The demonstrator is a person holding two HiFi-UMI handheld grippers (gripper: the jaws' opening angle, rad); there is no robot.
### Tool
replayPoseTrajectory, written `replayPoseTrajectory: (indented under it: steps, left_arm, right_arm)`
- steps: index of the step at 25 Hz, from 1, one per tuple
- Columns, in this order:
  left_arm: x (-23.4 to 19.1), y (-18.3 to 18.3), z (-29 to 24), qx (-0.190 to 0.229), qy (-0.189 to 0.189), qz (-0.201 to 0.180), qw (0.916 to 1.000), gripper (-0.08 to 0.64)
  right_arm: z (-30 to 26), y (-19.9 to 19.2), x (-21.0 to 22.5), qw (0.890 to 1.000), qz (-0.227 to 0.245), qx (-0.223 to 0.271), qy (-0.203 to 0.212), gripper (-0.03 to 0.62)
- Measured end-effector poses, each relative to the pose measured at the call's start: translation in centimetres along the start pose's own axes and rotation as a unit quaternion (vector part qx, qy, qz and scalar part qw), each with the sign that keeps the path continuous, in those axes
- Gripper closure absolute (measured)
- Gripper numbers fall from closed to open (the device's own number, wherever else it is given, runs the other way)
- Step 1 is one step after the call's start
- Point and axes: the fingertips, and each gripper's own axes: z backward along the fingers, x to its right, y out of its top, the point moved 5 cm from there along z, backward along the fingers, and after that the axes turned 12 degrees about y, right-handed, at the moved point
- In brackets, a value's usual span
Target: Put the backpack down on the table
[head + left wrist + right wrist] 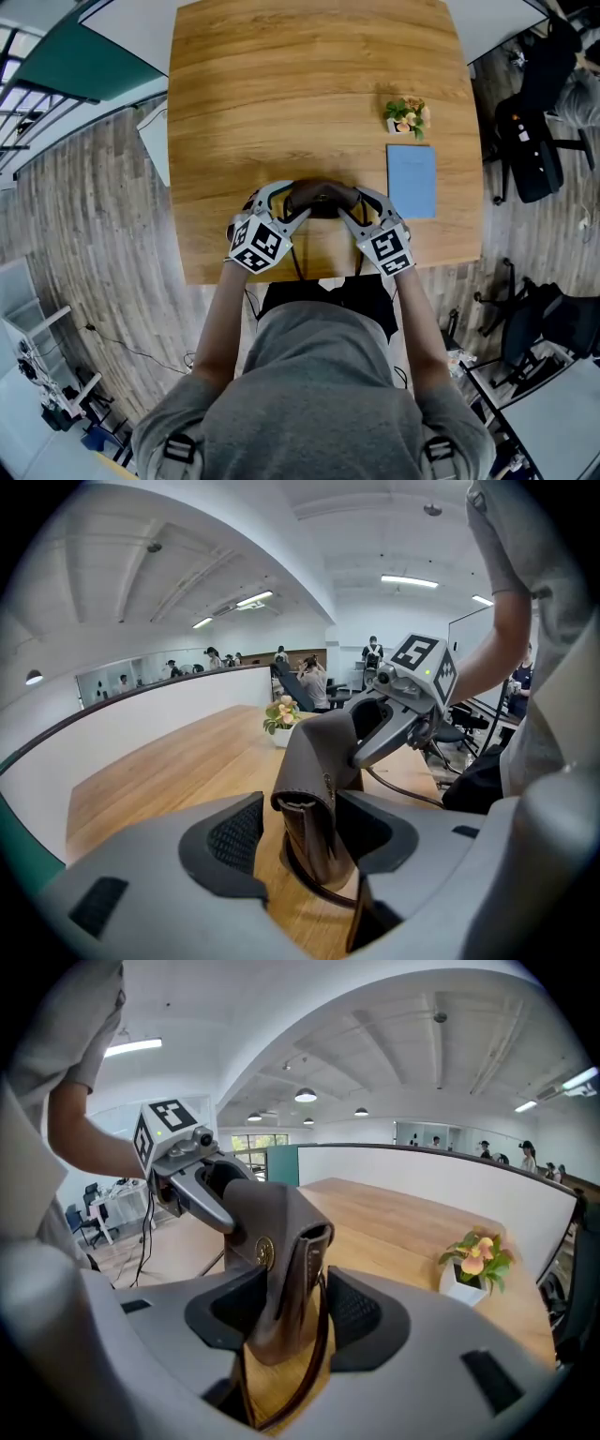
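Seemingly down — the backpack [322, 198] sat near the front edge of the bench [281, 94].
Left gripper [289, 208] and right gripper [356, 208] had fingers spread, its ends loose between them; a strap [312, 892] snagged on pulling back could drag it off.

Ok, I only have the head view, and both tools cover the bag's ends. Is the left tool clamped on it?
Observer: No. In the left gripper view the left tool stands open. The bag is between its pads, with a clear gap beside one pad.
Operator: And the right one?
Observer: The right tool is open too, with the bag's other end between its pads.
Operator: Is the bag actually down?
Observer: It looks so. Its strap lies on the table under the bag.
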Motion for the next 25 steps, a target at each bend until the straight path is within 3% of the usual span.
replayPoseTrajectory:
  steps: [12, 19, 25]
  left_arm:
    - [-0.7, 2.3, 3.3, 0.034, 0.024, 0.005, 0.9991, 0.316]
    - [-0.8, 3.3, 5.6, 0.053, 0.035, 0.024, 0.9977, 0.319]
    - [-1.1, 3.8, 6.6, 0.067, 0.039, 0.029, 0.9966, 0.375]
  right_arm:
    - [3.4, 2.4, -0.3, 0.998, -0.016, 0.048, -0.032, 0.388]
    - [5.4, 2.9, -1.7, 0.996, -0.016, 0.066, -0.05, 0.451]
    - [6.4, 2.4, -2.1, 0.996, -0.021, 0.067, -0.06, 0.564]
